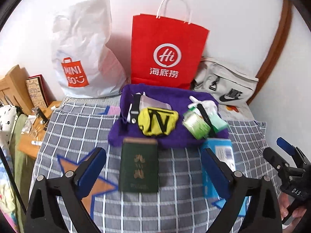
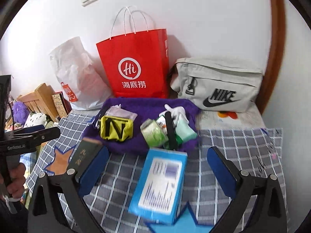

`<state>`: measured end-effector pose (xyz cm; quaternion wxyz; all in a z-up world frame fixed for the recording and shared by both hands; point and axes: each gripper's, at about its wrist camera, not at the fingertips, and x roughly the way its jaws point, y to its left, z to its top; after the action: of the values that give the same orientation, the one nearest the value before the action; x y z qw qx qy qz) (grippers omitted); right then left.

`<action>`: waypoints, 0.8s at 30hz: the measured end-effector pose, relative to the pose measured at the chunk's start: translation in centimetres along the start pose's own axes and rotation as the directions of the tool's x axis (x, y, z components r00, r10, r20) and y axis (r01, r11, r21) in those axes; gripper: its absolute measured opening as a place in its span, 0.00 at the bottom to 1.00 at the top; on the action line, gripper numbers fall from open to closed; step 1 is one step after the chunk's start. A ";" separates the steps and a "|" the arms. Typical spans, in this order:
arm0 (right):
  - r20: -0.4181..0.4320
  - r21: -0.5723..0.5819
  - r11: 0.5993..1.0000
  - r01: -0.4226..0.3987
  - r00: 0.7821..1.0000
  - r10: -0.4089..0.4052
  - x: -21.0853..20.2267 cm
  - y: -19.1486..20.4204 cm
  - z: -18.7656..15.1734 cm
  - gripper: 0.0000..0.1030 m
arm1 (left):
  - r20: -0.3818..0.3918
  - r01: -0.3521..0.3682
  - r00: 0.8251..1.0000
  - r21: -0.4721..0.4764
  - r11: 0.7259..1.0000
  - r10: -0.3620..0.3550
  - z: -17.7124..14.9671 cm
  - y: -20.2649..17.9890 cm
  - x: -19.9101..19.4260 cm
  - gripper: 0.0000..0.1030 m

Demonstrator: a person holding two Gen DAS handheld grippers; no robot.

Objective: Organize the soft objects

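Note:
A purple towel (image 1: 175,136) (image 2: 128,143) lies on the checked bedspread with a yellow pouch (image 1: 158,121) (image 2: 115,129), a green packet (image 1: 196,125) (image 2: 154,135), white gloves (image 1: 206,104) (image 2: 176,111) and a clear bag (image 1: 153,103) on it. A dark green book (image 1: 139,167) (image 2: 85,155) lies between my open left gripper's (image 1: 154,167) fingers. A blue box (image 2: 159,184) (image 1: 221,155) lies between my open right gripper's (image 2: 157,167) fingers. Both grippers are empty.
A white Miniso bag (image 1: 85,54) (image 2: 77,77), a red paper bag (image 1: 165,52) (image 2: 136,68) and a grey Nike bag (image 1: 225,83) (image 2: 217,85) stand against the wall. A wooden bedside table (image 1: 35,128) with clutter is at the left. The bedspread (image 1: 175,203) (image 2: 243,145) covers the bed.

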<state>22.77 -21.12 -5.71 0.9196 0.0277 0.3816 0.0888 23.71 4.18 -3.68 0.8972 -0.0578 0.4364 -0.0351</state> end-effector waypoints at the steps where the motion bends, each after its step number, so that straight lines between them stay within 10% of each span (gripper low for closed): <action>1: -0.001 0.000 1.000 0.014 1.000 -0.014 -0.6 0.1 -0.4 0.99 | 0.009 -0.001 1.000 0.002 1.000 0.001 -0.8 -0.4 -0.8 0.96; 24: 0.086 0.012 0.999 0.033 0.996 -0.034 -12.6 1.2 -10.9 0.99 | 0.176 -0.100 0.980 0.039 0.994 0.092 -13.1 -4.5 -11.6 0.96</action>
<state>6.15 -22.46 -4.49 0.9365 0.0300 0.3423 0.0702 6.19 0.07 -2.08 0.9337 -0.0180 0.3577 0.0028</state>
